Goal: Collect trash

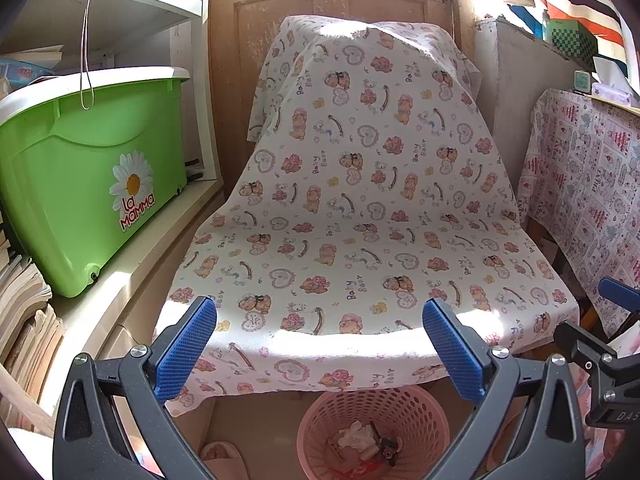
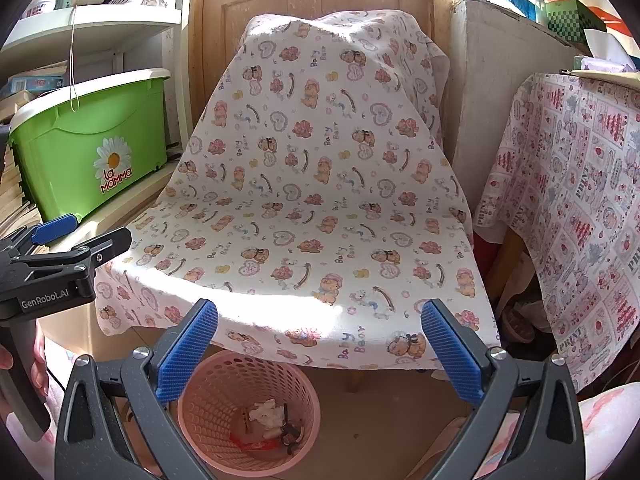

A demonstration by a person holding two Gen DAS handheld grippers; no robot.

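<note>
A pink perforated basket [image 1: 320,420] [image 2: 204,392] stands on the floor in front of a chair. Inside it lie crumpled white paper [image 1: 356,434] [image 2: 266,410], a small dark object and a red wrapper [image 2: 256,445]. The chair [image 1: 352,220] [image 2: 304,208] is draped in a bear-print cloth with nothing lying on its seat. My left gripper [image 1: 320,348] hangs open above the chair's front edge, nothing between its blue pads. My right gripper [image 2: 320,346] is open too, held level with it on the right. The left gripper's body [image 2: 52,256] shows at the left of the right wrist view.
A green lidded bin [image 1: 88,176] [image 2: 88,140] sits on a low ledge to the left, with stacked papers [image 1: 24,312] beside it. A table under a patterned cloth [image 1: 588,208] [image 2: 580,208] stands to the right. A wooden door [image 1: 332,4] is behind the chair.
</note>
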